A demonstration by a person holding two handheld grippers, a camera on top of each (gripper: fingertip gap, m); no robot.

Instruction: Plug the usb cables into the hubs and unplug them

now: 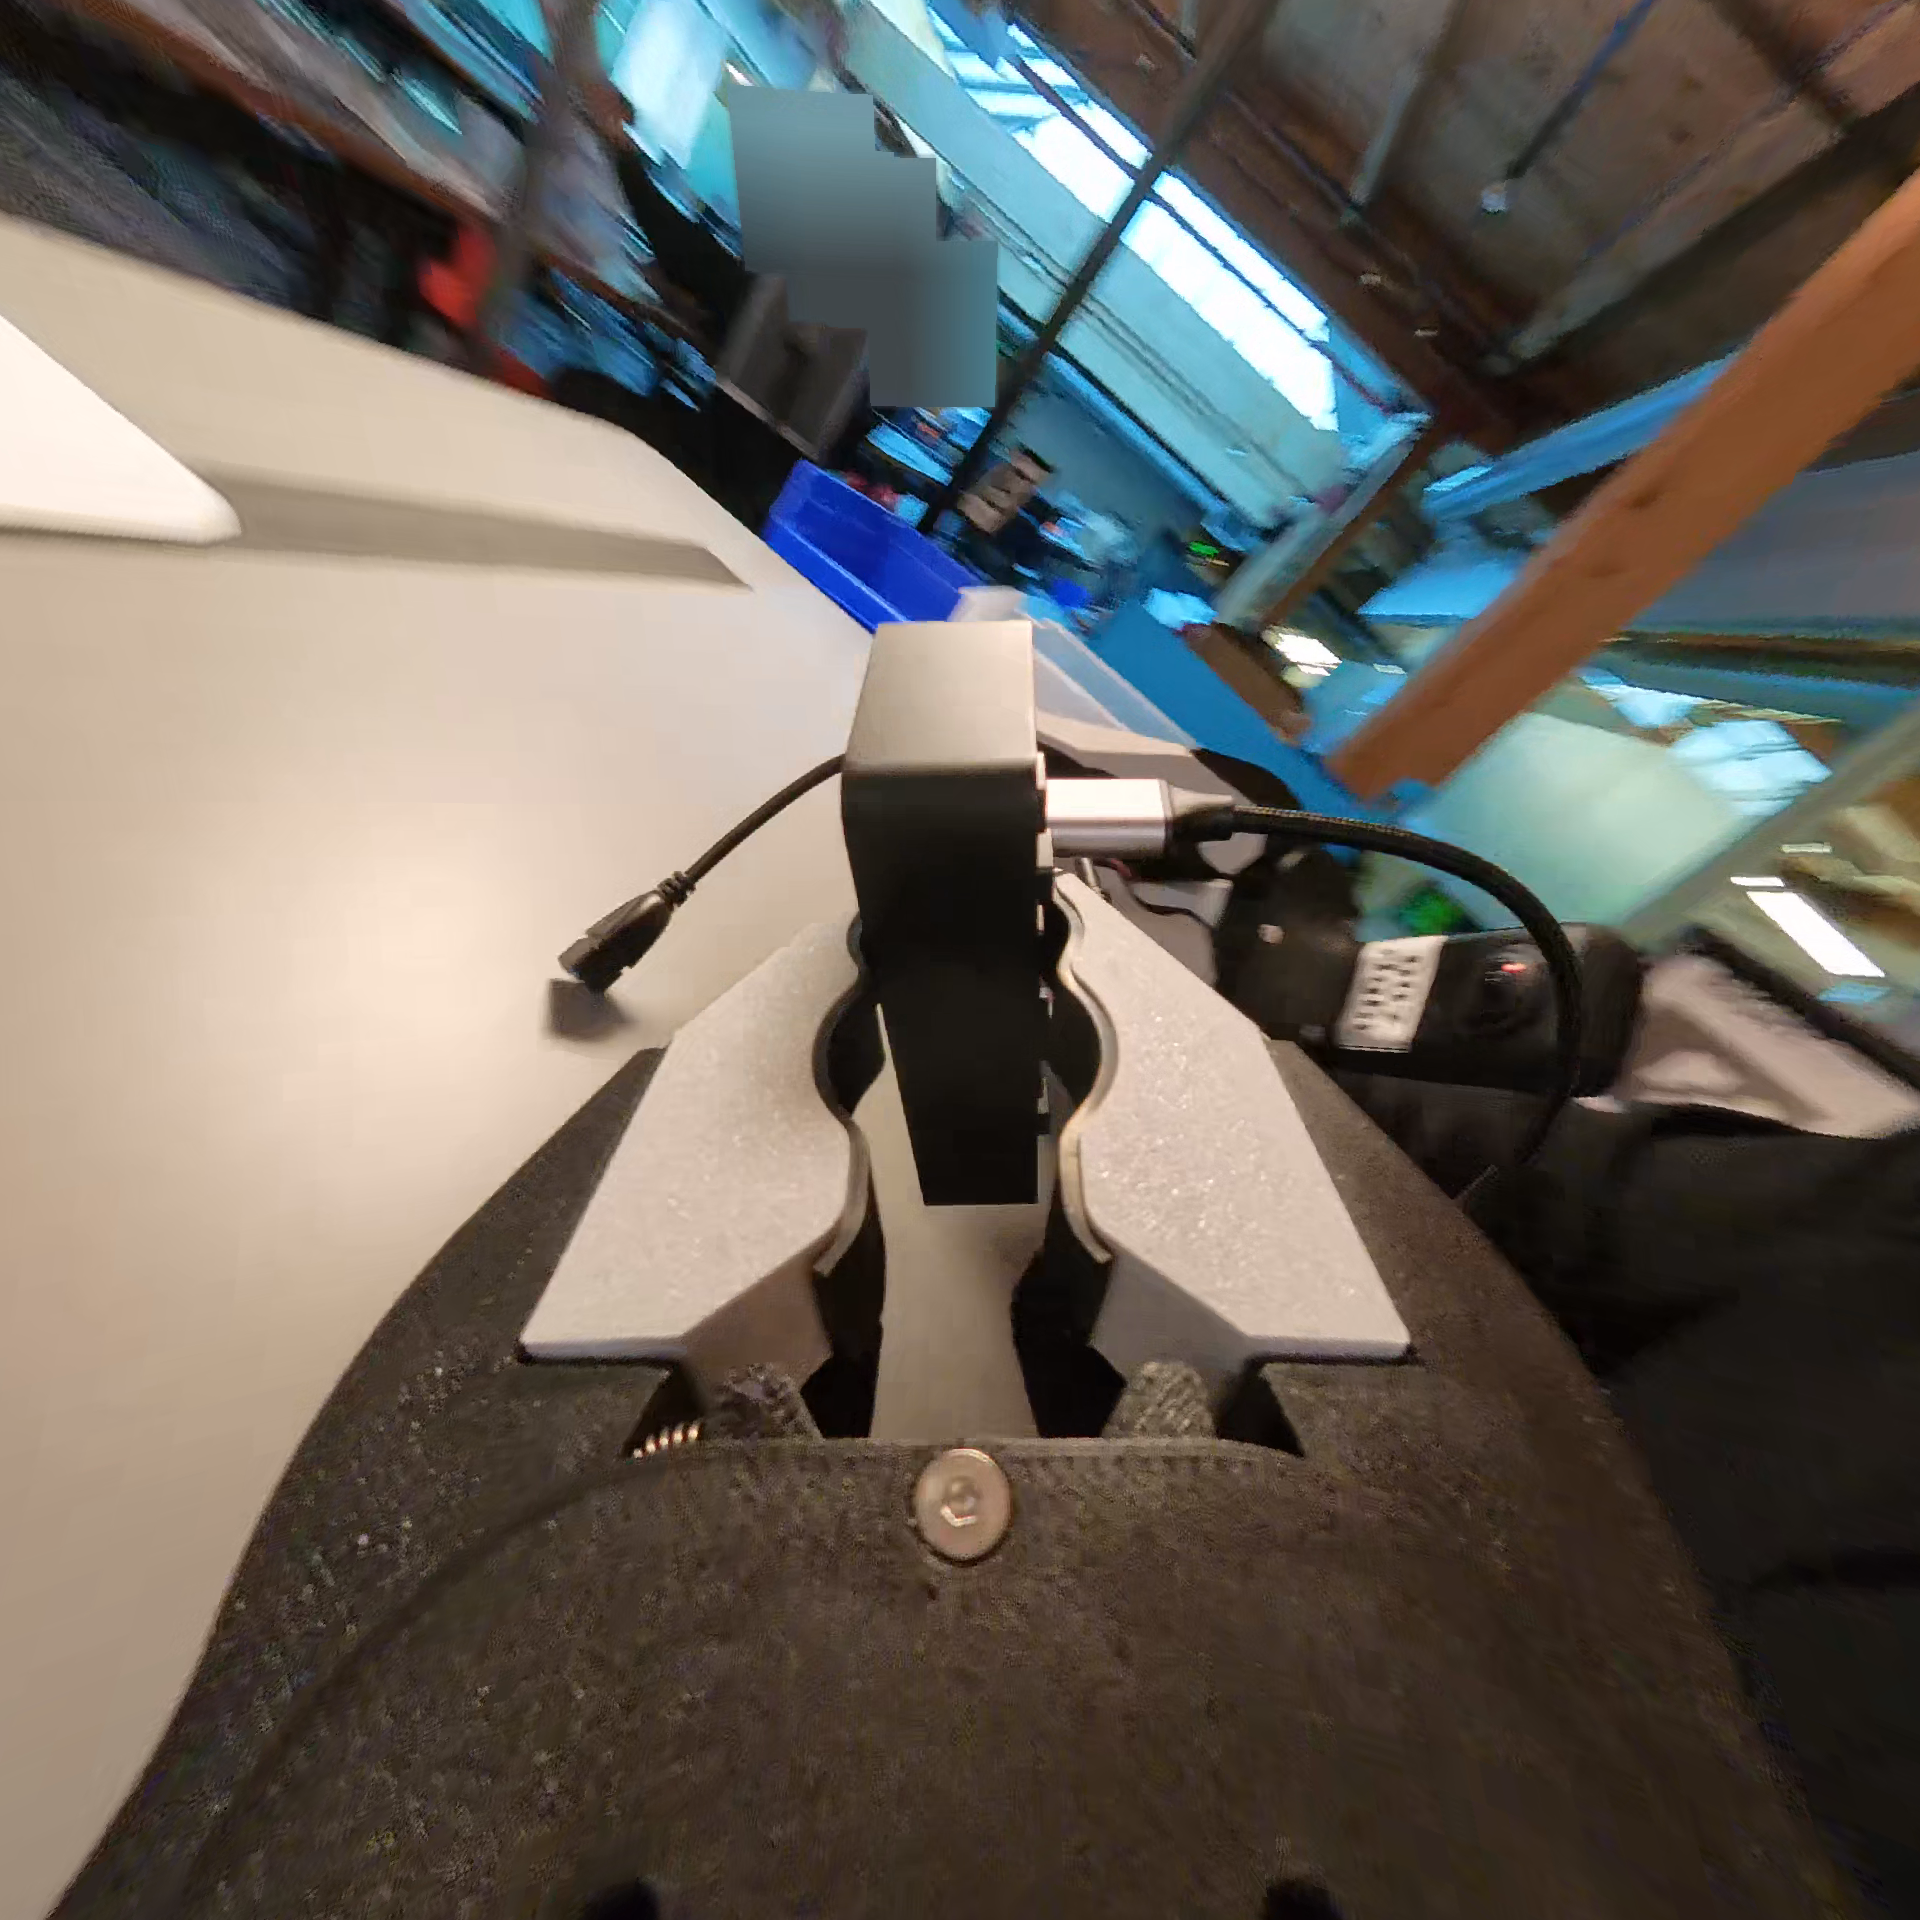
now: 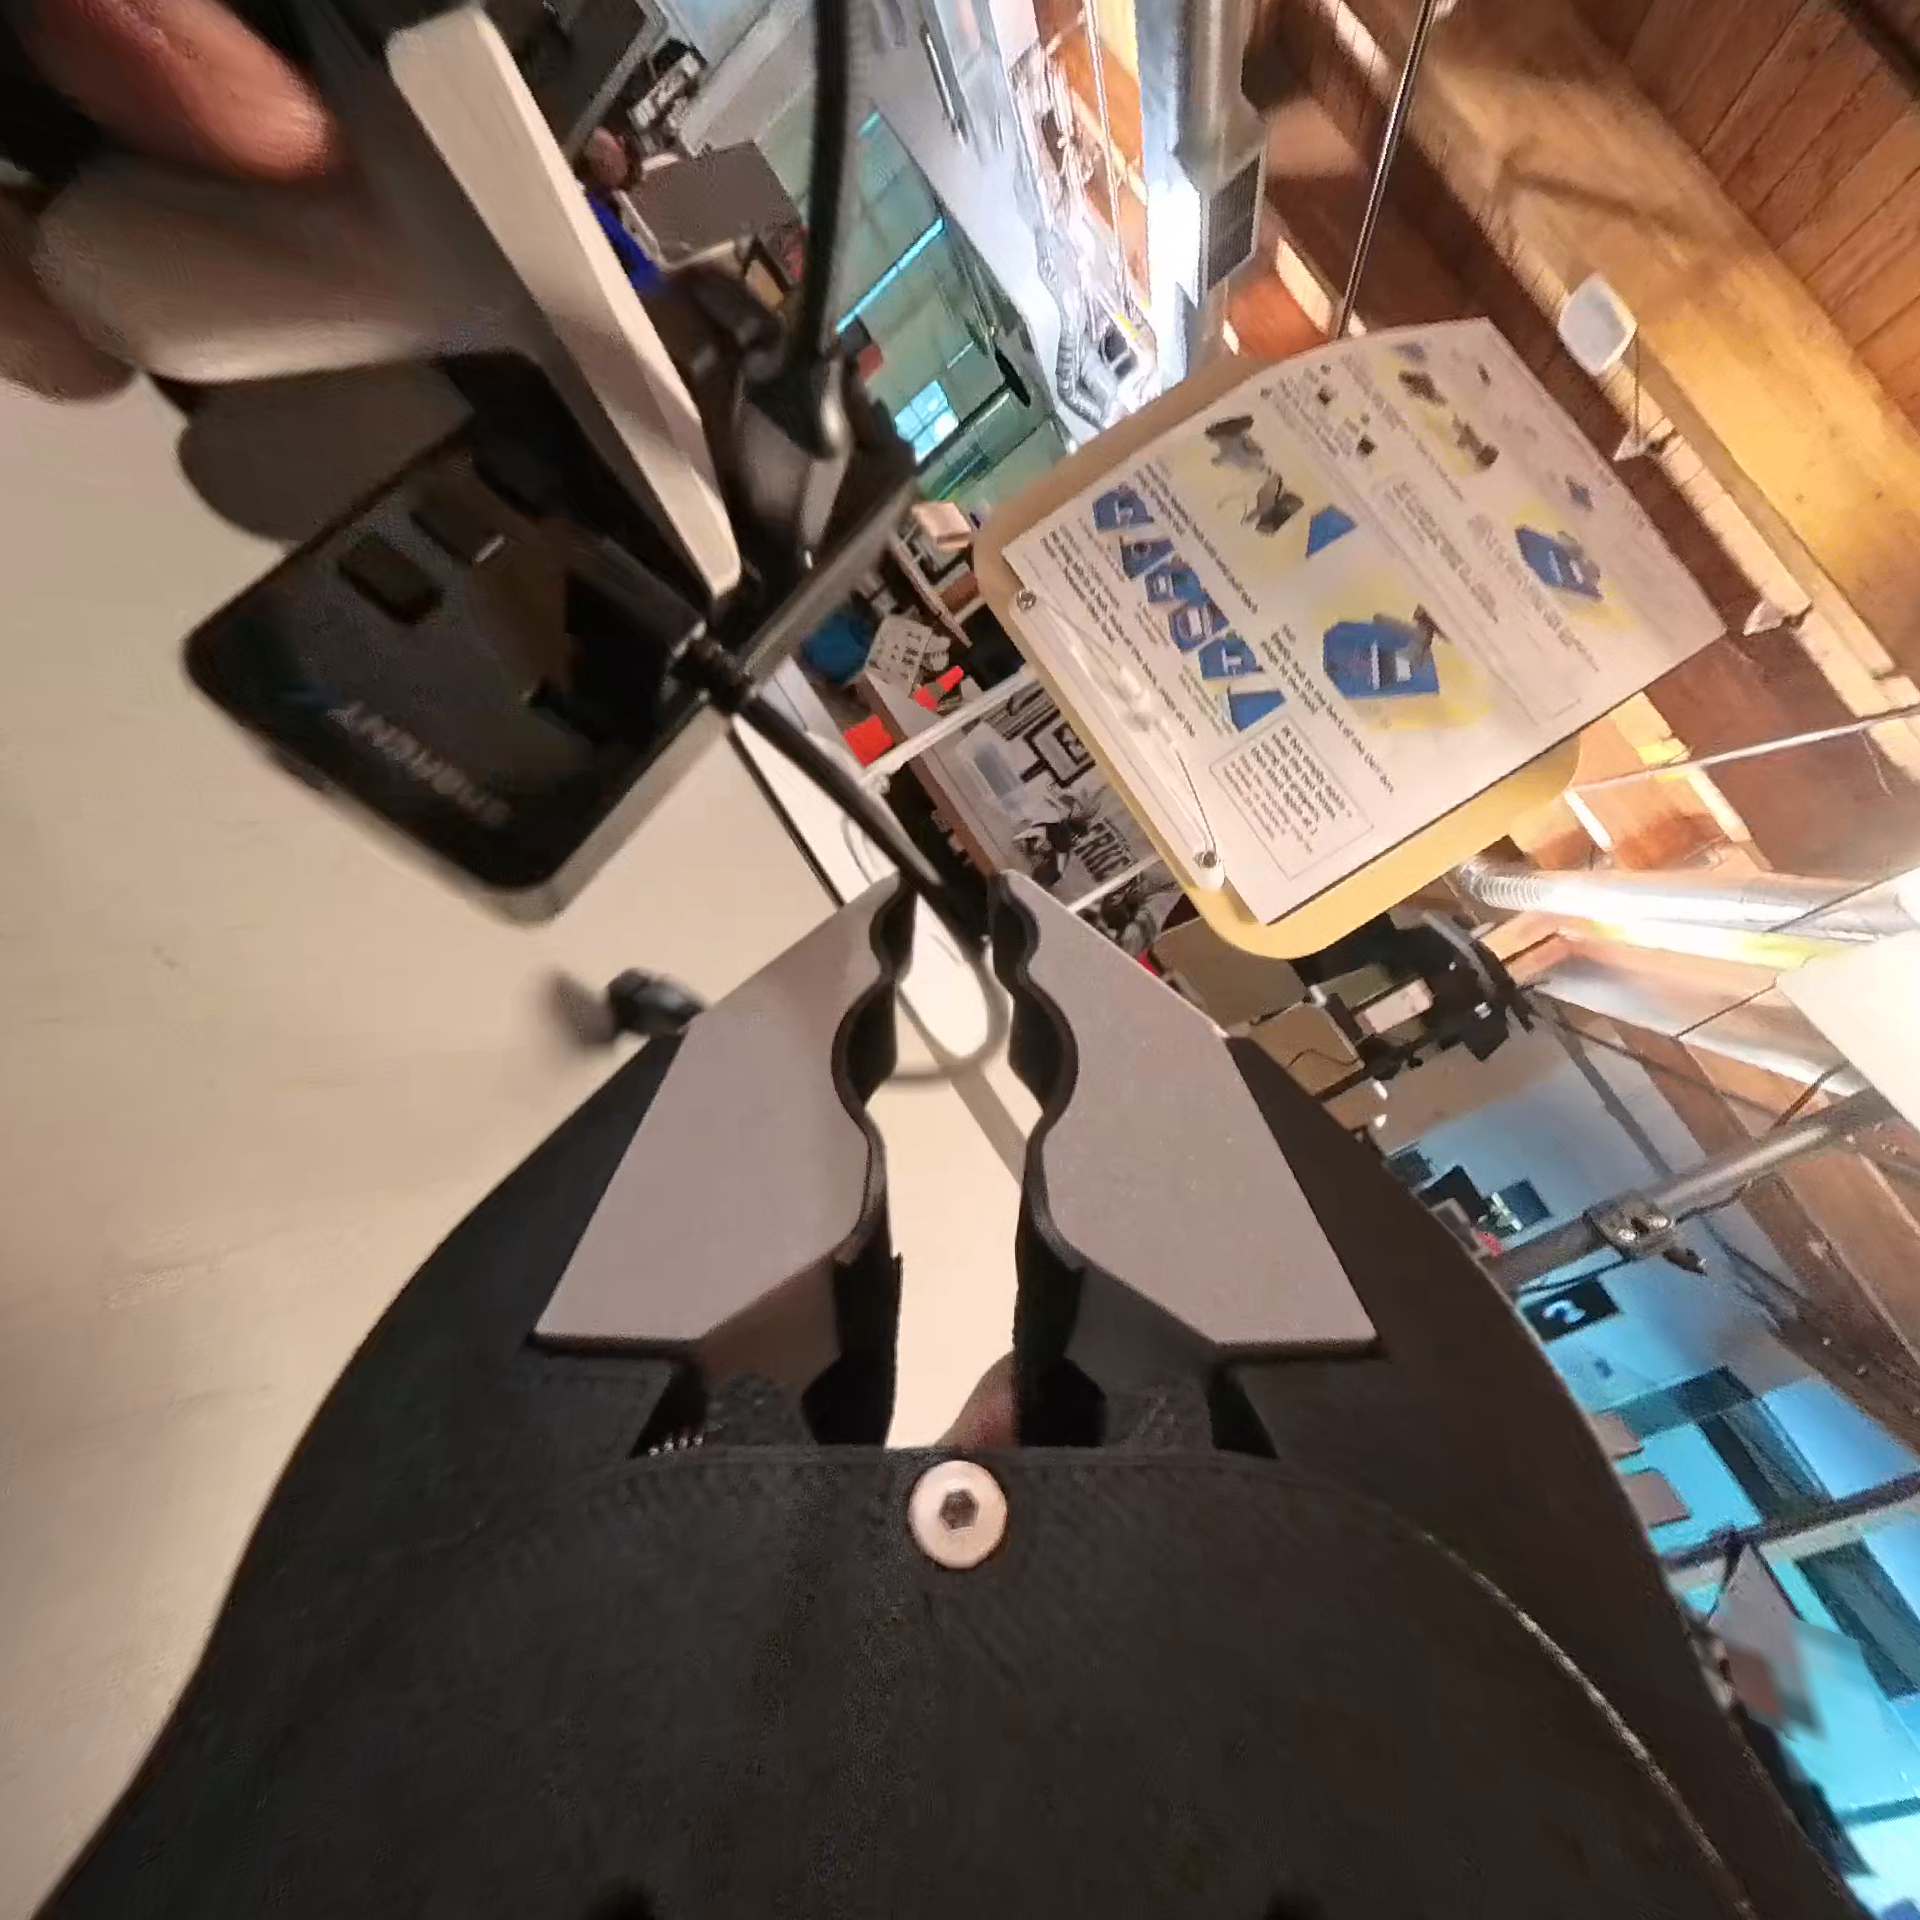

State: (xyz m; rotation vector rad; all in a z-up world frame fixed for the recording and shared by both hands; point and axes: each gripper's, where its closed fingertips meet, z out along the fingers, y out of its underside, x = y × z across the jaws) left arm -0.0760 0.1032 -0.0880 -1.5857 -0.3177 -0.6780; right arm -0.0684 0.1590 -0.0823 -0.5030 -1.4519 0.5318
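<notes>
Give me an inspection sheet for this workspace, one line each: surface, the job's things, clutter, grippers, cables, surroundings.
Surface: pale table, mostly bare.
Job's things: dark USB hub held off the table; a silver plug sits in its side port.
Clutter: nothing seen.
Grippers: left gripper has its jaws closed on the hub; right gripper has its jaws slightly apart, a thin black cable passing between the tips, grip unclear.
Cables: braided black cable runs from the silver plug; the hub's own short lead ends in a loose black connector near the table.
Surroundings: illustrated instruction sheet on a board, blue bin, shelving, wooden beams.
</notes>
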